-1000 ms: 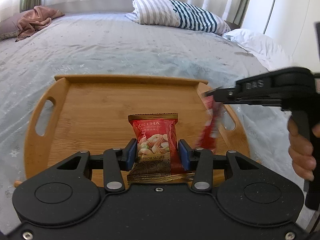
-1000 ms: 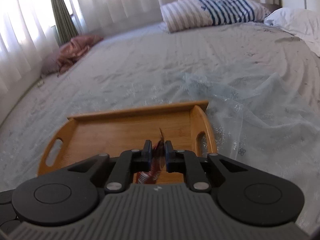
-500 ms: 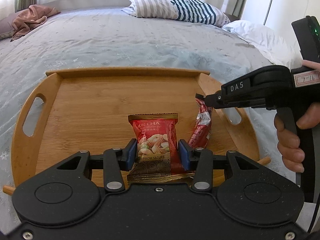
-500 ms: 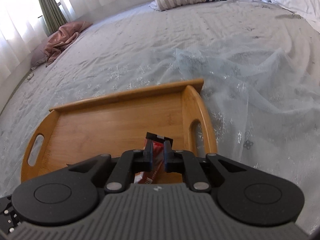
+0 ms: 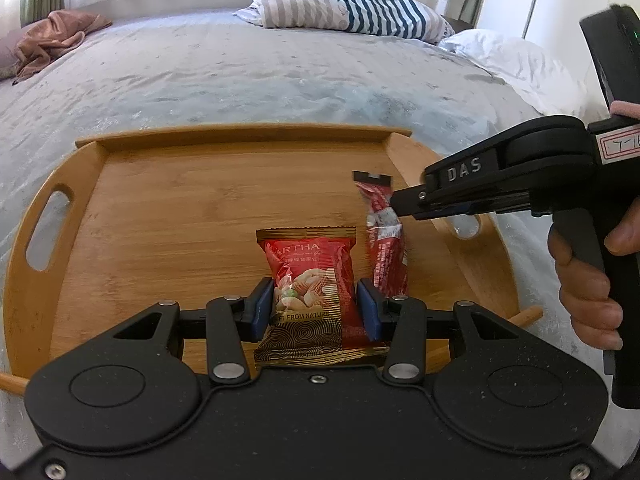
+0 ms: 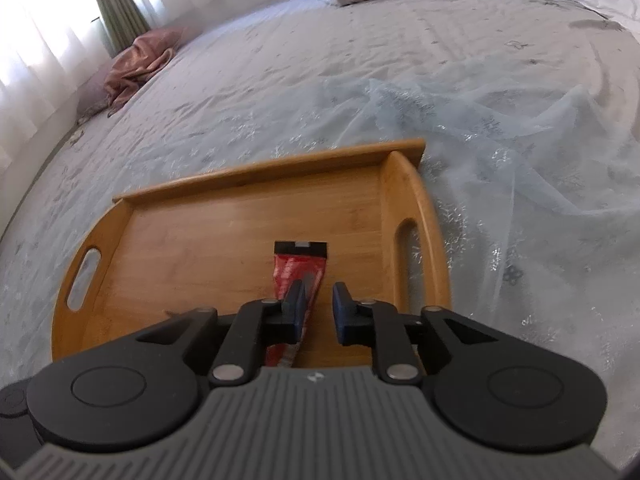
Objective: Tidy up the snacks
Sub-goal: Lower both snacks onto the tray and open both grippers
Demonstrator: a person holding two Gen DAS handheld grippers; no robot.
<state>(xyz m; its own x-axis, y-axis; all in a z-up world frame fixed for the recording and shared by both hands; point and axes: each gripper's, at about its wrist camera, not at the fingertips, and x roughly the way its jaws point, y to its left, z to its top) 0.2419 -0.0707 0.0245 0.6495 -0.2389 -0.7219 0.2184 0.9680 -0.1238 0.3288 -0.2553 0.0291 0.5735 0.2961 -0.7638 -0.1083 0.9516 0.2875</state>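
Two red snack packs (image 5: 311,276): left gripper (image 5: 316,307) clamps one, right gripper (image 6: 319,307) parted.

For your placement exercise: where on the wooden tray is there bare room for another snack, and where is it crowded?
Free: the tray floor from the left handle slot to the nut packet, plus the far strip. Crowded: the near right, with the nut packet and red stick packet.

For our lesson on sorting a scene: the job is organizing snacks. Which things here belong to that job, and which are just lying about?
Part of the job:
- nut packet, clamped in the left gripper
- red snack stick, lying on the tray, just let go as the right gripper opened
- wooden tray

Just lying about:
- striped pillow
- pink cloth
- white pillow
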